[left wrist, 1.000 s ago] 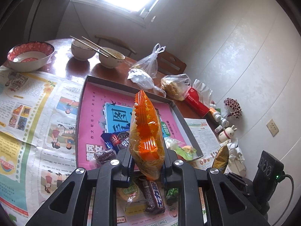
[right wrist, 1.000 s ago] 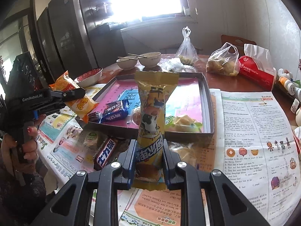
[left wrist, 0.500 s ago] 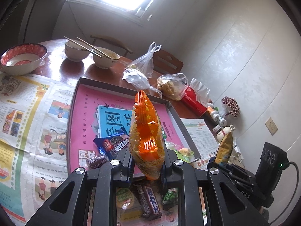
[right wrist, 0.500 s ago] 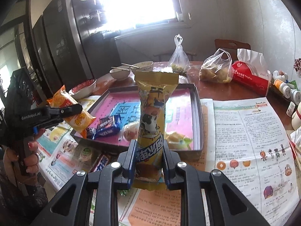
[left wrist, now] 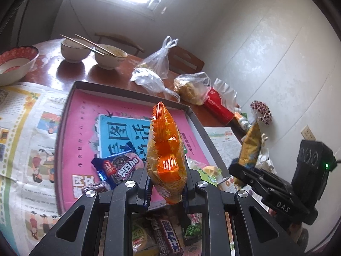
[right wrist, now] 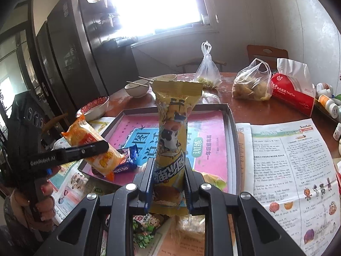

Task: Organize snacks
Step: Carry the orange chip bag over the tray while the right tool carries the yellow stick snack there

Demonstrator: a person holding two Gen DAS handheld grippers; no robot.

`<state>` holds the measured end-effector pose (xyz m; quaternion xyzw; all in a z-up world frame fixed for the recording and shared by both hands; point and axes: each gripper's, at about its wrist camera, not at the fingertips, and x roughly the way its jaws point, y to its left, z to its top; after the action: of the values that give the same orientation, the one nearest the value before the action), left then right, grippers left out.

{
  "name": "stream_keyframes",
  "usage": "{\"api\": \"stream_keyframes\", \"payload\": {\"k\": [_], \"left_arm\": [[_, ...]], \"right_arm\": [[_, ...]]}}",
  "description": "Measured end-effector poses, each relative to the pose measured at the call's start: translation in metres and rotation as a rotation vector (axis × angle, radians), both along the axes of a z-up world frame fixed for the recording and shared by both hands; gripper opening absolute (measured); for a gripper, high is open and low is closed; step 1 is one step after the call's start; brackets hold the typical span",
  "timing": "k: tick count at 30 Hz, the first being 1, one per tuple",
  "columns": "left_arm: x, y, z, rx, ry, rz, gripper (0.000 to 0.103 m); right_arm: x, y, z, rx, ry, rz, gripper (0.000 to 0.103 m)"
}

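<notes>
Left gripper [left wrist: 166,188] and right gripper [right wrist: 168,183], raised, seemingly level, each clamp a packet.

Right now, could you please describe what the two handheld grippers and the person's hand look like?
Both are matte black, with angular linkage arms, silver pivot bolts and blue-edged fingers. The left gripper reads "GenRobot.AI" in white; the right gripper reads "DAS", has a boxy rear unit with a green light and a cable. The hand on the left one's grip has red-painted nails.

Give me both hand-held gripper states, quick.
Left hand-held gripper: closed on the orange snack packet.
Right hand-held gripper: closed on the yellow snack packet.
</notes>
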<state>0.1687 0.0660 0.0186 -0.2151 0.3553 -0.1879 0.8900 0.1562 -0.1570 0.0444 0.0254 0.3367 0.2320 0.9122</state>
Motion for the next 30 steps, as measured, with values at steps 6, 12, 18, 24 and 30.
{"api": "stream_keyframes", "payload": {"k": [6,12,18,24,30], "left_arm": [[0.008,-0.003,-0.007,0.007,0.019,-0.013,0.022],[0.019,-0.007,-0.016,0.0,0.05,-0.033,0.022],[0.028,-0.013,-0.022,0.013,0.079,-0.053,0.022],[0.036,-0.015,-0.025,0.023,0.115,-0.061,0.022],[0.041,-0.018,-0.025,0.049,0.135,-0.073,0.023]], "right_arm": [[0.017,0.002,-0.009,0.001,0.046,-0.006,0.025],[0.031,0.007,-0.017,-0.007,0.095,-0.013,0.025],[0.042,0.007,-0.027,-0.014,0.146,-0.032,0.025],[0.053,0.004,-0.03,-0.03,0.177,-0.056,0.025],[0.06,0.006,-0.03,-0.043,0.201,-0.049,0.025]]}}
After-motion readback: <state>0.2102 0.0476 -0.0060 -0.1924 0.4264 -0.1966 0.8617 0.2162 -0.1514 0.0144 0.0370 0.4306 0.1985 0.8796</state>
